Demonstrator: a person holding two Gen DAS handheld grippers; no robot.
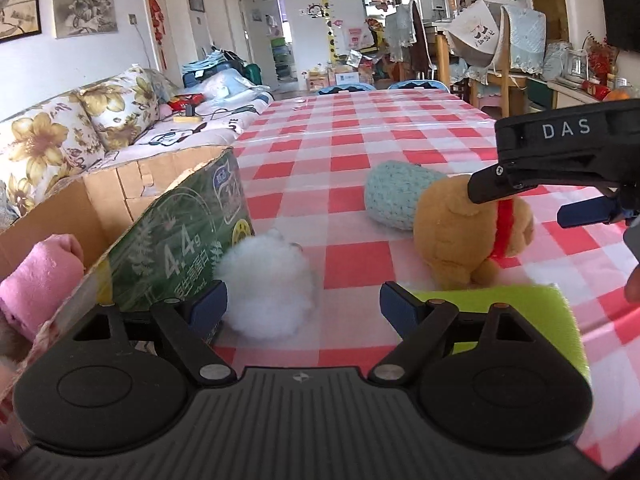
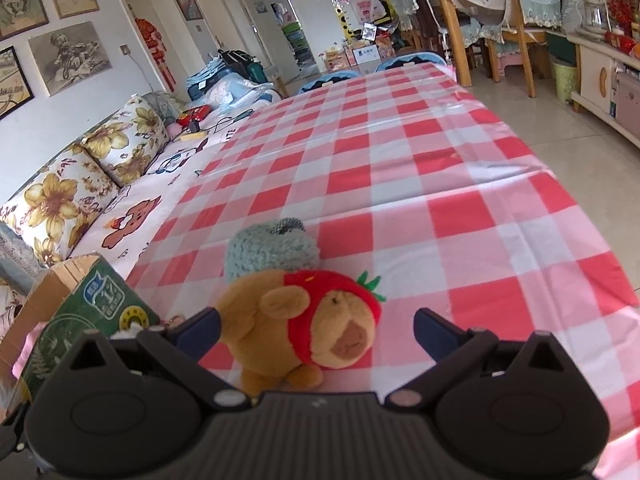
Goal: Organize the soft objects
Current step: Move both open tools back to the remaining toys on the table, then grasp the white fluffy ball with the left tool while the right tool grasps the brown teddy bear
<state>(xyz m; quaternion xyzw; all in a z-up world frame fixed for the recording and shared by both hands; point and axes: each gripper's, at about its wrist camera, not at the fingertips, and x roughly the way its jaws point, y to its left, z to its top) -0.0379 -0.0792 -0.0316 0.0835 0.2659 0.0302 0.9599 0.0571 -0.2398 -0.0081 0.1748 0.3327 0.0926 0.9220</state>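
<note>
A brown capybara plush with a red strawberry hood [image 2: 304,324] lies on the checked table between the open fingers of my right gripper [image 2: 316,330]; it also shows in the left wrist view [image 1: 468,236]. A light-blue knitted toy [image 1: 396,194] lies just behind it [image 2: 272,250]. A white fluffy ball [image 1: 268,284] sits between the open fingers of my left gripper [image 1: 304,306], against the cardboard box [image 1: 180,236]. A pink rolled cloth [image 1: 44,276] lies in the box. A yellow-green sponge [image 1: 532,316] lies right of my left gripper. The right gripper [image 1: 520,204] reaches over the plush.
The table with the red-and-white checked cloth [image 2: 400,160] stretches far ahead. A sofa with floral cushions [image 2: 100,160] runs along the table's left side. Wooden chairs [image 2: 516,28] and cabinets stand at the far right.
</note>
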